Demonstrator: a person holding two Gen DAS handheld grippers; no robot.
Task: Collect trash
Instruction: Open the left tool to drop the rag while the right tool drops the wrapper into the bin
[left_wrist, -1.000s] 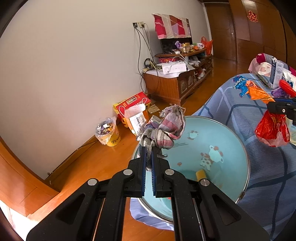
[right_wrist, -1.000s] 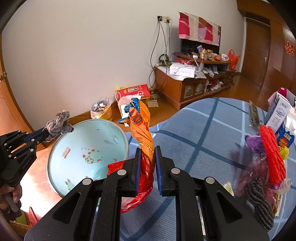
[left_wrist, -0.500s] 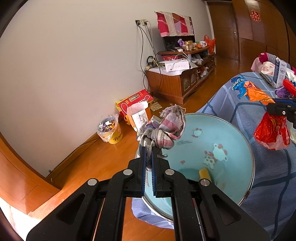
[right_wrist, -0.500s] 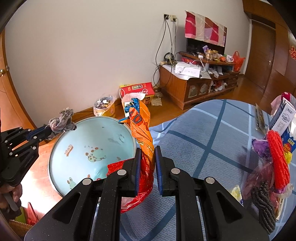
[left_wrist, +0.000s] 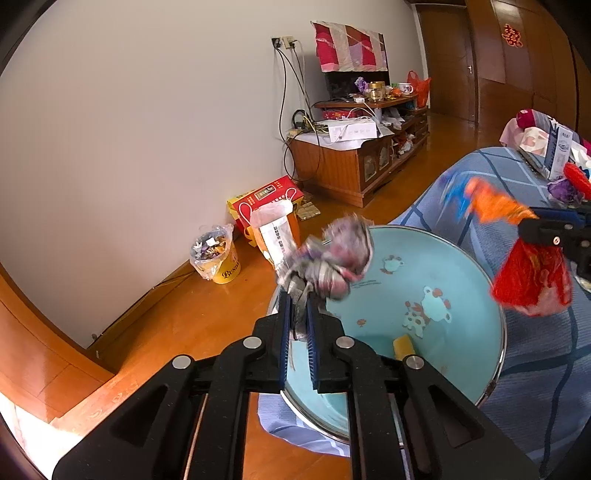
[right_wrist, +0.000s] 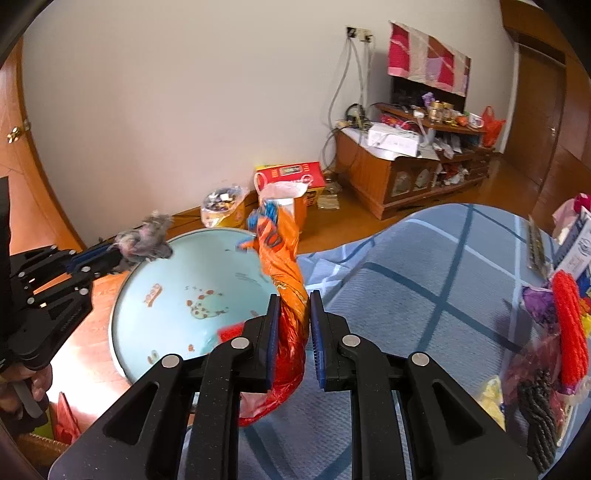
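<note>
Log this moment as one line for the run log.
left gripper: opening, rag between pads | right gripper: opening, wrapper between pads | both over basin

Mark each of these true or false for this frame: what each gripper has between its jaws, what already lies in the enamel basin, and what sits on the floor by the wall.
1. The left gripper has a crumpled grey and pink checked rag between its opening jaws. True.
2. The right gripper has nothing between its jaws. False: a twisted orange and red plastic bag runs between its opening jaws.
3. The round light blue enamel basin is empty. False: a small yellow piece lies in it.
4. A yellow bucket lined with a clear bag of scraps stands on the wooden floor by the wall. True.
</note>
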